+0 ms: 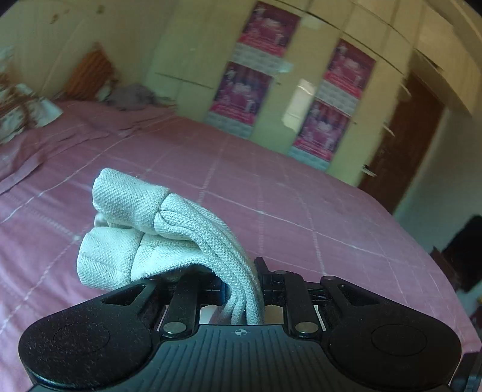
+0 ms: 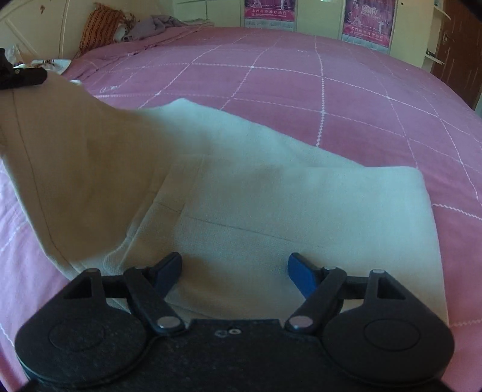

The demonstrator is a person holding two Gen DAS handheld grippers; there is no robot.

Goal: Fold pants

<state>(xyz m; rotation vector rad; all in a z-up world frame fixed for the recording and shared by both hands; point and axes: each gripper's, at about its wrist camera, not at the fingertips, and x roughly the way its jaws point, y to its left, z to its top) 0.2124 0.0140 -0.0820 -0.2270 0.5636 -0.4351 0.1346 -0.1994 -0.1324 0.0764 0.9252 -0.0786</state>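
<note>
Pants (image 1: 156,229) fill the middle of the left wrist view. They are pale and knitted, and a bunched end of them sticks up in front of the left tongs (image 1: 241,289). The left tongs are squeezed together on that cloth, which runs down between the two black arms. Past the tongs lies a pink bedspread (image 1: 271,187) with thin white lines. Far beyond it stand pale wardrobe doors with pink posters (image 1: 241,93) on them, and a brown door (image 1: 400,144) is off to the right.

In the right wrist view, the right tongs (image 2: 235,271) stand wide apart, with blue tips (image 2: 301,276) on each side. Nothing is pinched between them. The pants lie flat on the bedspread just in front of and under these tongs, folded over. To the left of the tongs one part of the pants rises up off the bed toward the top left corner, where a black piece of the other tool (image 2: 21,77) holds it. Behind, at the far end of the bed, sit an orange pillow (image 2: 101,25) and a grey heap of cloth (image 2: 153,25).
</note>
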